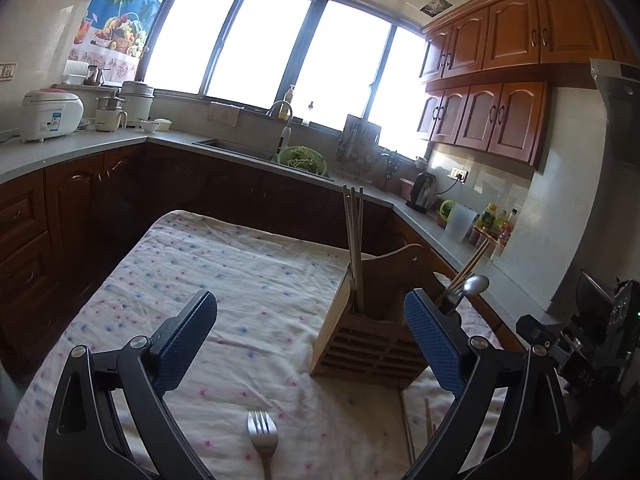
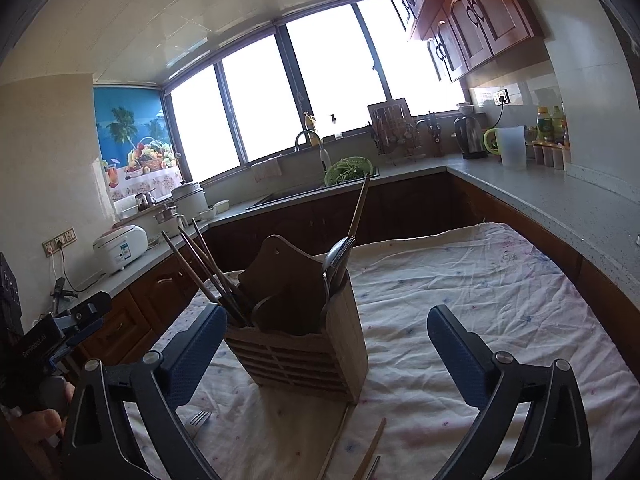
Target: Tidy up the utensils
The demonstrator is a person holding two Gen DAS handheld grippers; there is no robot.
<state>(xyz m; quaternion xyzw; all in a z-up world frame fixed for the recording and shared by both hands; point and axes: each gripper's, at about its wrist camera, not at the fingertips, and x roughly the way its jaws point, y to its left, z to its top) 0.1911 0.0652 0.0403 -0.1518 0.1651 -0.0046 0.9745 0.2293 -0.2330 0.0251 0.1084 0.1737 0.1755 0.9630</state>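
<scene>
Kitchen table cloth [image 1: 240,264] is bunching under a fork [image 1: 262,436] lying before the wooden utensil holder [image 1: 372,344], risking snagging both wide-open, empty grippers [image 1: 310,340] [image 2: 324,354].

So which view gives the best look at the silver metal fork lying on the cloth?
The left wrist view. There the silver metal fork lies in plain sight on the speckled white cloth, tines and neck clear, in front of the slatted wooden utensil holder. The right wrist view catches only its tines beside the tongs.
</scene>
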